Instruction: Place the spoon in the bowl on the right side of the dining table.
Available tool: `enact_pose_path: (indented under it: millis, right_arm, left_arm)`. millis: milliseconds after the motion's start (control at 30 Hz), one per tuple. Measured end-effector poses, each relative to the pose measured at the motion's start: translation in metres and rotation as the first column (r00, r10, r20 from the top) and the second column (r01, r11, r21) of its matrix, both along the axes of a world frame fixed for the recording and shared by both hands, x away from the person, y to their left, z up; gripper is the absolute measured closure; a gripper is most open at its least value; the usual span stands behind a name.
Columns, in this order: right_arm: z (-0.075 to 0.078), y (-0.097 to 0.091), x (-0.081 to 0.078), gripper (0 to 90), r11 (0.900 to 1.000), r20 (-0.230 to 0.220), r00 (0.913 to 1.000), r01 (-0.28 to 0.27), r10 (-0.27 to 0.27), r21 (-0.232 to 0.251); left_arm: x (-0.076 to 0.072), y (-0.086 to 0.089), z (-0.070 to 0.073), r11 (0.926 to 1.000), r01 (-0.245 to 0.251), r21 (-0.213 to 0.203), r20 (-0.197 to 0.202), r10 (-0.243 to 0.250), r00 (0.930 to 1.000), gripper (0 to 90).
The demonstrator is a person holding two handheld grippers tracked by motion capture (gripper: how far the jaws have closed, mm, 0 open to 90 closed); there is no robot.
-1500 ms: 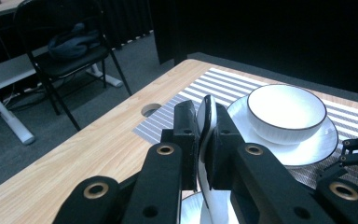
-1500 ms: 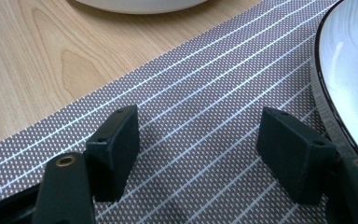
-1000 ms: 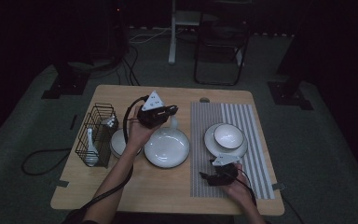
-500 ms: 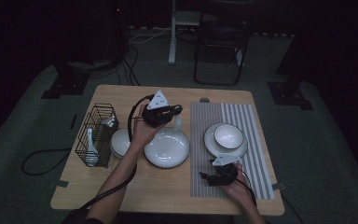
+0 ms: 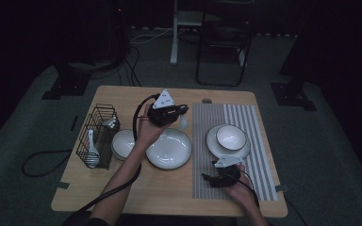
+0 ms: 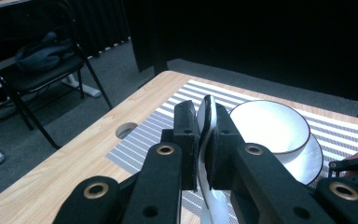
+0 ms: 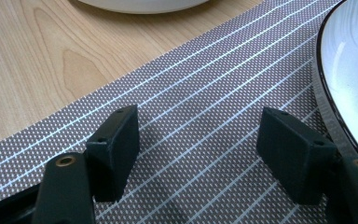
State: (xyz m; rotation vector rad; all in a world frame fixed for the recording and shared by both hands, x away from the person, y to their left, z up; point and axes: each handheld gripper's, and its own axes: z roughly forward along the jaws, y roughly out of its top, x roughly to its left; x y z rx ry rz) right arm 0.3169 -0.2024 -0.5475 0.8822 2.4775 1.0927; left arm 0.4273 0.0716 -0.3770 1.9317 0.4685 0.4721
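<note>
At the near right, the right gripper (image 5: 212,179) is rested on the striped placemat (image 5: 264,141) with its jaws spread apart, nothing between them. Farther off, a white spoon (image 6: 207,121) is clamped in the left gripper (image 5: 181,111), raised above the large plate's (image 5: 168,149) far edge. No readable writing is seen.

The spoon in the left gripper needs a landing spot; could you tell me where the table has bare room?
The striped placemat is bare along its far edge and just in front of the right gripper. The wood near the table's far-left corner is bare too. It is crowded from the wire basket across the small bowl to the large plate.
</note>
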Motion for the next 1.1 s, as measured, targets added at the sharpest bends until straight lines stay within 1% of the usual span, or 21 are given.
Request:
enact_pose_path:
  millis: [100,267,433,933,1100]
  right_arm:
    - [0.0,0.0,0.0,29.5,1.0,0.001,1.0,-0.001,0.001,0.0]
    - [0.0,0.0,0.0,29.5,1.0,0.001,1.0,-0.001,0.001,0.0]
    - [0.0,0.0,0.0,29.5,1.0,0.0,1.0,0.0,0.0,0.0]
    - [0.0,0.0,0.0,29.5,1.0,0.0,1.0,0.0,0.0,0.0]
    - [0.0,0.0,0.0,29.5,1.0,0.0,1.0,0.0,0.0,0.0]
  left_arm:
    - [0.002,-0.005,0.0,1.0,0.009,0.003,0.0,-0.009,1.0,85.0]
    - [0.003,-0.008,0.0,0.9999,0.014,0.005,-0.004,-0.014,0.9999,85.0]
    - [0.005,-0.013,-0.001,0.9995,0.029,0.009,-0.004,-0.029,0.9996,85.0]
    - [0.011,-0.027,-0.002,0.9984,0.057,0.0,-0.01,-0.057,0.9983,85.0]
    - [0.013,-0.033,-0.002,0.9976,0.069,-0.01,-0.014,-0.069,0.9975,85.0]
